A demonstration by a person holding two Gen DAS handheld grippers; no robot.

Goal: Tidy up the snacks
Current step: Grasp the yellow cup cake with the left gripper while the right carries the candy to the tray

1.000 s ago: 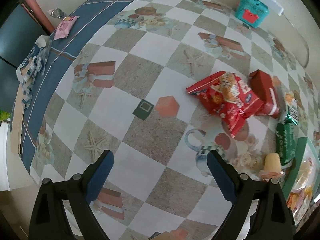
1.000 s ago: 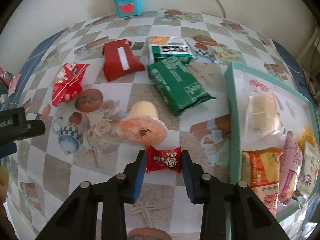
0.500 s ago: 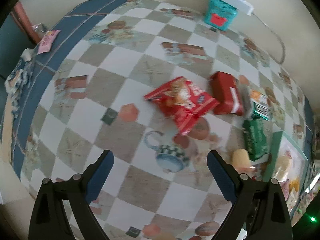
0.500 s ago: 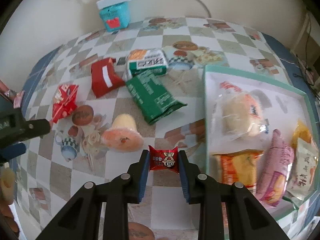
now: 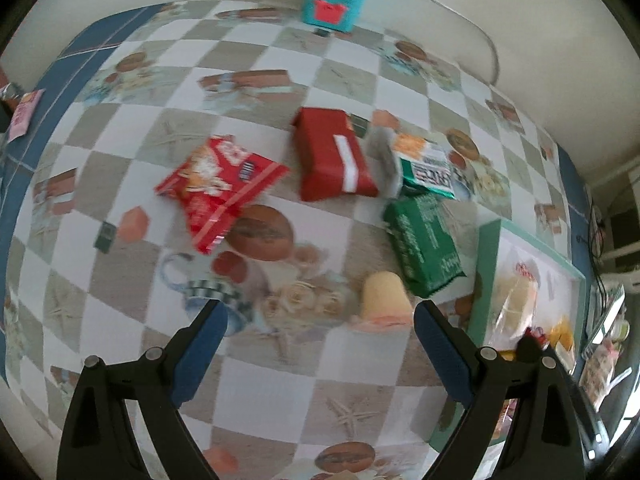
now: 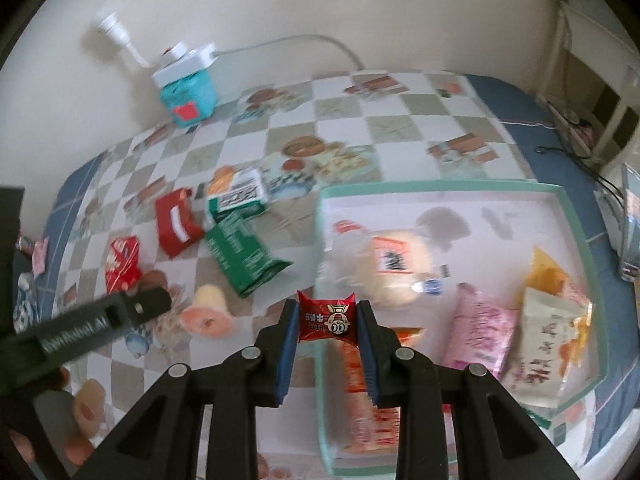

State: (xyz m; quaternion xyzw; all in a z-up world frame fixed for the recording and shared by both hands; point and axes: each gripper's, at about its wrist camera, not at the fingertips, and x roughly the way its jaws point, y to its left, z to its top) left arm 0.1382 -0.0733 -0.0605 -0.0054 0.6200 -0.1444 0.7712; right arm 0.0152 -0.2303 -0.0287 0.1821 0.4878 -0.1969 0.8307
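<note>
My right gripper [image 6: 327,317] is shut on a small red candy packet [image 6: 326,317] and holds it in the air by the left rim of the green-rimmed tray [image 6: 440,190]. The tray holds several wrapped snacks, among them a round bun [image 6: 394,266] and a pink packet [image 6: 480,330]. My left gripper [image 5: 320,320] is open and empty above the table, near a yellow jelly cup [image 5: 385,295]. On the table lie a red chip bag [image 5: 218,186], a red box [image 5: 332,154], a dark green packet [image 5: 424,238] and a green-and-white packet [image 5: 426,164].
A teal box with a white power strip on top [image 5: 338,4] stands at the back by the wall. A pink packet [image 5: 24,114] lies at the far left table edge. The left gripper's body [image 6: 84,324] crosses the right wrist view at the left.
My right gripper has lifted the red candy packet off the table and carried it right, up to the tray's rim. My left gripper has swung right, towards the snacks.
</note>
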